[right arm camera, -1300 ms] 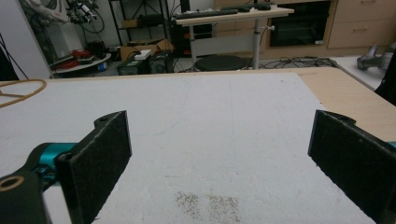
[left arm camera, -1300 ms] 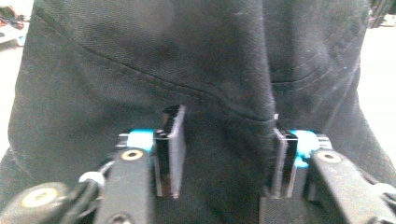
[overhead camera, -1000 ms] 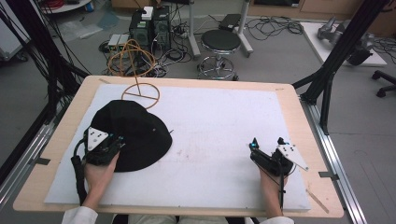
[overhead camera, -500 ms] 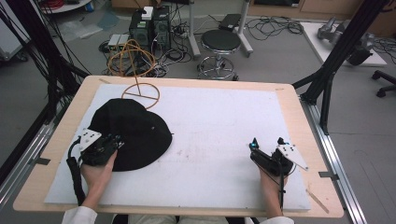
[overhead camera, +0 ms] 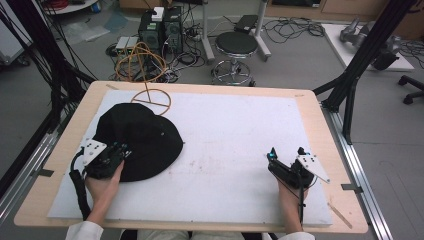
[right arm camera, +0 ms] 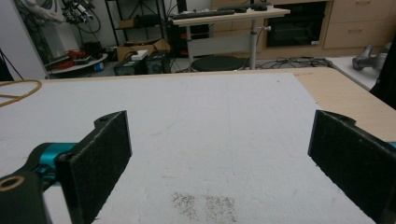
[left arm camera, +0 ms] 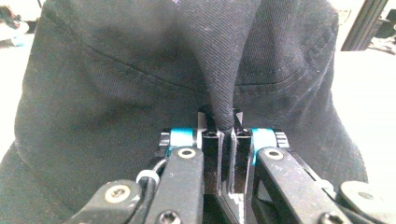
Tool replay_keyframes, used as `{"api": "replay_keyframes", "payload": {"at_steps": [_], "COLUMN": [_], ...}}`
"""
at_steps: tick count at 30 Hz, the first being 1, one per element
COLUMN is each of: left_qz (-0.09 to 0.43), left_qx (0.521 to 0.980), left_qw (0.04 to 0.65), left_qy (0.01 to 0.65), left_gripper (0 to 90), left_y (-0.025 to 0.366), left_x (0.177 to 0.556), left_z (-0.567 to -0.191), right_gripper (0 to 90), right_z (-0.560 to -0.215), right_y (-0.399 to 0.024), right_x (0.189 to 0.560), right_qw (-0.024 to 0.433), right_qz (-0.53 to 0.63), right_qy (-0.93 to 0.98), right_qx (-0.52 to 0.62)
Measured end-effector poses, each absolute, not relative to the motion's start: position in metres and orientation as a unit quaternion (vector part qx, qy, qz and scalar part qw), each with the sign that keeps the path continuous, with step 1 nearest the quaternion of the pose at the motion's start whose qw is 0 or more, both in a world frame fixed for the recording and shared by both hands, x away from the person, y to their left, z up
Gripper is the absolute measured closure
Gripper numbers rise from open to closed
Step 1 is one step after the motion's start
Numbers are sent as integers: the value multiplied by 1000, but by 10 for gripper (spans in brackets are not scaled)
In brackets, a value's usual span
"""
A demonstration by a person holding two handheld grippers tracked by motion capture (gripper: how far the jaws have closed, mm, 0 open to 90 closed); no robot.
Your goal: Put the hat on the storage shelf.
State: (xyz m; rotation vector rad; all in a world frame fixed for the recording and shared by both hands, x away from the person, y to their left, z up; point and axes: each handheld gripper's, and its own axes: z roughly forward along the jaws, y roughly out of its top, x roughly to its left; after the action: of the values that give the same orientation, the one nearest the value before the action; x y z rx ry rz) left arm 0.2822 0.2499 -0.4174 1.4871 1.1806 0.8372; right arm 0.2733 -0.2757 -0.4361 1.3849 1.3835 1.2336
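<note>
A black bucket hat [overhead camera: 137,139] lies on the left part of the white mat [overhead camera: 230,135]. My left gripper [overhead camera: 120,152] sits at the hat's near left brim, shut on a pinched fold of the black fabric [left arm camera: 223,84], which rises from between the jaws in the left gripper view. My right gripper [overhead camera: 285,154] rests at the mat's near right, far from the hat. Its jaws stand wide apart with only bare white mat [right arm camera: 219,140] between them, so it is open and holds nothing.
A tan wire loop [overhead camera: 151,100] lies on the mat behind the hat. The wooden table edge [overhead camera: 330,130] runs along the right. Beyond the table stand a round stool [overhead camera: 239,45], computer cases [overhead camera: 160,30] and cables on the floor.
My left gripper has slid slightly toward the near left along the hat's brim, holding the fabric. The right gripper has not moved.
</note>
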Motion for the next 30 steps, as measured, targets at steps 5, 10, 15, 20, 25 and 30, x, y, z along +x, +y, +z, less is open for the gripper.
{"api": "replay_keyframes", "payload": {"at_steps": [5, 10, 15, 20, 25, 30], "left_qz": [362, 383, 398, 422, 427, 443], "left_qx": [608, 600, 598, 586, 578, 566], "left_qw": [516, 519, 520, 531, 541, 553], "left_qy": [482, 473, 463, 443, 437, 422], "left_gripper": [867, 867, 867, 867, 867, 867], "left_y": [250, 247, 246, 247, 247, 245], "left_x": [278, 271, 264, 256, 252, 243], "left_z": [-413, -409, -404, -394, -386, -377], "right_gripper": [52, 52, 52, 51, 52, 52], "right_z": [-436, -436, -436, -436, -435, -435], "right_y": [-276, -277, -276, -275, -275, -276], "right_x": [274, 274, 273, 274, 273, 271], "right_qw": [402, 400, 400, 400, 404, 406], "right_qz": [489, 492, 494, 494, 495, 496], "right_qy": [547, 546, 547, 548, 546, 541], "right_qx": [548, 548, 546, 543, 542, 545]}}
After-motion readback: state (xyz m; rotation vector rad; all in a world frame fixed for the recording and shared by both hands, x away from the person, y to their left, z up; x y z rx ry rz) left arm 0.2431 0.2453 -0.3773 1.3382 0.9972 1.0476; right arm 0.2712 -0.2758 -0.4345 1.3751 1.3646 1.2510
